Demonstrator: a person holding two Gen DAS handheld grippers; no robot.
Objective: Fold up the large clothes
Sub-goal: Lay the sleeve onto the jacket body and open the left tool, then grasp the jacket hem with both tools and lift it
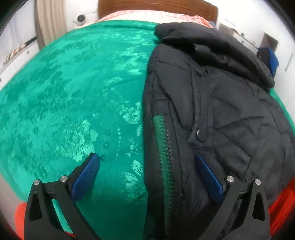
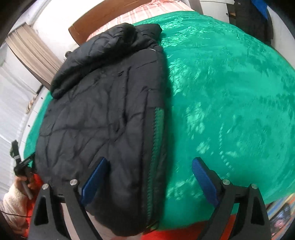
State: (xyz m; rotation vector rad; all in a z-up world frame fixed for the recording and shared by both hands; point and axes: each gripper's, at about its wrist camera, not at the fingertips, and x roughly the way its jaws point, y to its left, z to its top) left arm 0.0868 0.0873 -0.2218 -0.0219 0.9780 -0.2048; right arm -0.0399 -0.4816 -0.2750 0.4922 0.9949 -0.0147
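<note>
A black quilted jacket [image 1: 212, 103] lies folded lengthwise on the green floral bedspread [image 1: 73, 92], its hood bunched at the end nearer the wooden headboard [image 1: 156, 7] and its green-lined zipper [image 1: 164, 147] running down the long edge. The left gripper [image 1: 149, 166] hangs over that zipper edge with its jaws spread wide, one blue pad [image 1: 86, 177] above bare bedspread, the other above the jacket, holding nothing. The right gripper [image 2: 147, 169] stands over the jacket's end farthest from the headboard, its jaws apart and straddling the zipper edge, the pads clear of the fabric. Beside the jacket, a hand [image 2: 22, 181] in a pale fuzzy sleeve holds the left gripper's handle.
</note>
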